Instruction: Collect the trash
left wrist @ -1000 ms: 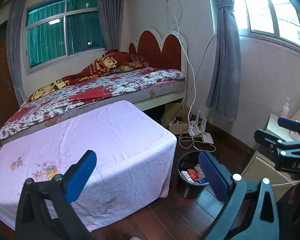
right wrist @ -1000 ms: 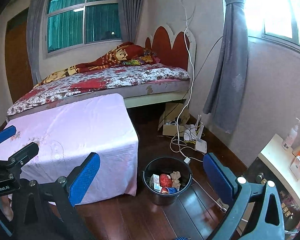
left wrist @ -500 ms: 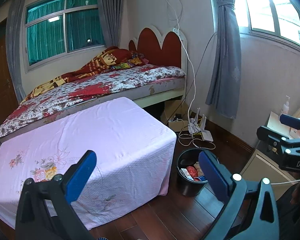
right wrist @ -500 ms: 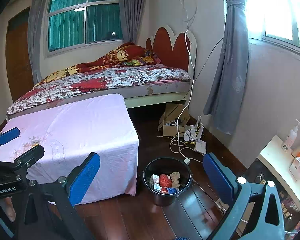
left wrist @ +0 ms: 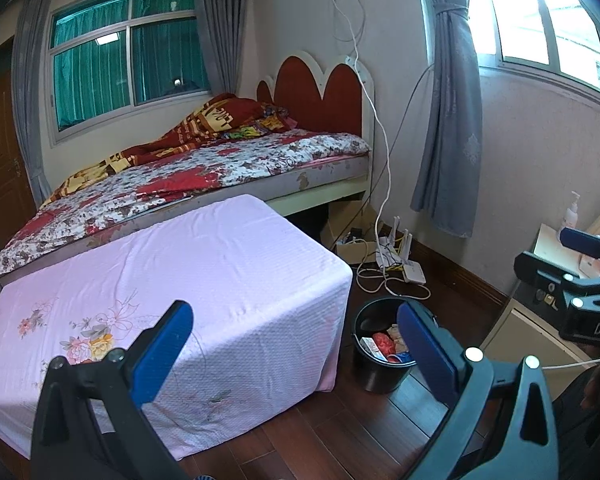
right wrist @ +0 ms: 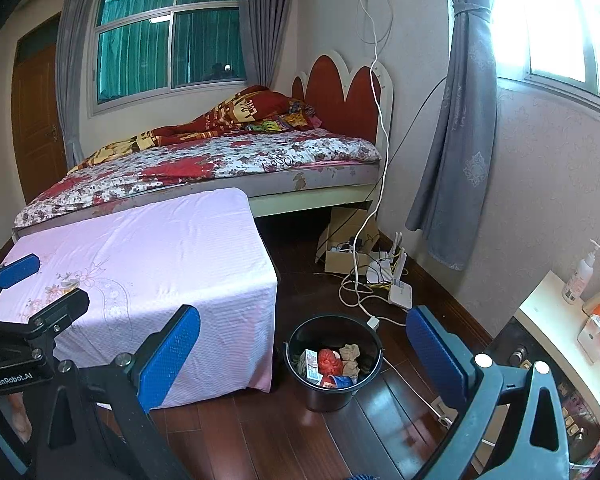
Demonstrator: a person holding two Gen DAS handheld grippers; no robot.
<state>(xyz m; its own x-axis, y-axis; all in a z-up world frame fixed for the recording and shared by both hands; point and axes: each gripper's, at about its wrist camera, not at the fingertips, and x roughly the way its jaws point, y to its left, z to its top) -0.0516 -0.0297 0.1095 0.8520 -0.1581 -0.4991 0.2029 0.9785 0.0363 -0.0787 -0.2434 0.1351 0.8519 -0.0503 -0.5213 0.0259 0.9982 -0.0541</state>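
Both your left gripper (left wrist: 292, 344) and right gripper (right wrist: 300, 348) are spread wide, holding nothing. The bin (right wrist: 334, 364) sits on the floor beside the bench (right wrist: 148, 256), trash (right wrist: 329, 362) already inside. Looks nearly done; next you'd probably scan for strays.

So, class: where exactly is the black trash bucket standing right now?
The black trash bucket stands on the wooden floor, low and centre in the right wrist view, just right of the pink-covered table and in front of the tangled white cables.
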